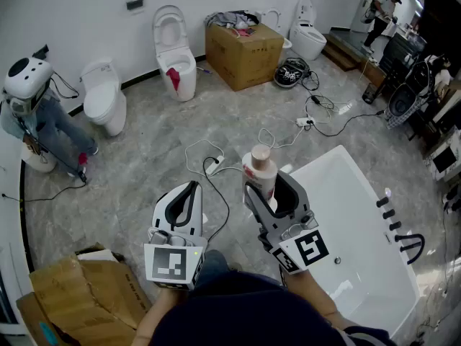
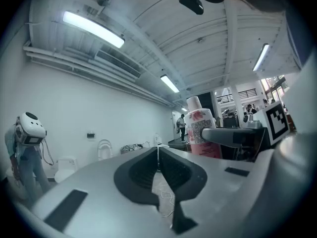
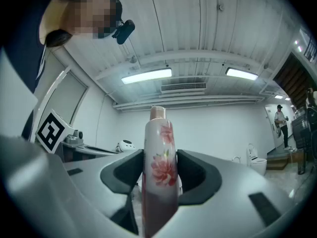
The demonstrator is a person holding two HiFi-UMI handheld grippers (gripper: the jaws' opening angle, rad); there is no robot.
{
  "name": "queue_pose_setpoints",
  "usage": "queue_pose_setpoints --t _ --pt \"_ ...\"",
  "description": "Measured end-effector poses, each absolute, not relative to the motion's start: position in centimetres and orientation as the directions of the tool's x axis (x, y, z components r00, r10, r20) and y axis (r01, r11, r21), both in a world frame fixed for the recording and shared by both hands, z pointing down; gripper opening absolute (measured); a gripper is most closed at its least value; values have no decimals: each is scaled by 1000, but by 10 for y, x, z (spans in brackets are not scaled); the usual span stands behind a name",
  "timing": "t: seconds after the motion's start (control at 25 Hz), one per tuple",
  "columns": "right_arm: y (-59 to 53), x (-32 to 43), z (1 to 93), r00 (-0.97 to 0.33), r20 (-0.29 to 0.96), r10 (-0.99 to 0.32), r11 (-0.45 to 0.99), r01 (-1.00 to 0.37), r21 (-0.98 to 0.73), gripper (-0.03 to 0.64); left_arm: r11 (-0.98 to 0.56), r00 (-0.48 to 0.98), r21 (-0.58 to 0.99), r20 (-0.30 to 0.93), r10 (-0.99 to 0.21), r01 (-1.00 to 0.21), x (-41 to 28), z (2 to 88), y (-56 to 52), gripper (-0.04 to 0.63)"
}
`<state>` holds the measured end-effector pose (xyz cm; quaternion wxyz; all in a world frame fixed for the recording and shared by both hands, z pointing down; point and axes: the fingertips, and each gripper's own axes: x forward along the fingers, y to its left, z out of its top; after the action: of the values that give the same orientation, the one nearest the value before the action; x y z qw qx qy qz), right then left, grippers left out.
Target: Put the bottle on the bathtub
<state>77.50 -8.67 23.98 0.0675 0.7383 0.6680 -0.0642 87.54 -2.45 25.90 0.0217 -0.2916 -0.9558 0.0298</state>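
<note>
A white bottle (image 1: 261, 171) with pink flowers and a tan cap stands upright between the jaws of my right gripper (image 1: 268, 187), which is shut on it. The right gripper view shows the bottle (image 3: 160, 170) clamped at its middle. It hangs above the floor just left of the white bathtub (image 1: 360, 222). My left gripper (image 1: 189, 191) is level with it to the left, shut with nothing in it. From the left gripper view the bottle (image 2: 200, 133) appears to the right of the left gripper (image 2: 158, 157).
A black tap set (image 1: 400, 229) sits on the bathtub's right rim. White cables (image 1: 216, 166) lie on the grey floor ahead. Toilets (image 1: 175, 52) and a cardboard box (image 1: 243, 52) stand along the far wall. Flattened cardboard (image 1: 79, 290) lies at lower left.
</note>
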Motion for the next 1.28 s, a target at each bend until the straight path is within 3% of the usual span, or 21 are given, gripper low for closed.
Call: queue_pose_setpoints --t 0.24,0.52,0.92,1.28 --pt "-60 744 245 88 -195 977 -93 996 -17 229 834 -834 -54 33 551 549 846 268 12 29" --pt "0 684 258 -8 -204 979 12 1000 22 225 884 -885 -37 5 466 465 781 282 94 29" --pt "106 571 258 -281 -210 936 289 957 8 222 984 -991 -116 0 136 135 634 267 219 29" --pt "119 506 274 -552 -149 820 555 831 -29 222 988 -990 -57 17 -141 -142 534 287 257 29"
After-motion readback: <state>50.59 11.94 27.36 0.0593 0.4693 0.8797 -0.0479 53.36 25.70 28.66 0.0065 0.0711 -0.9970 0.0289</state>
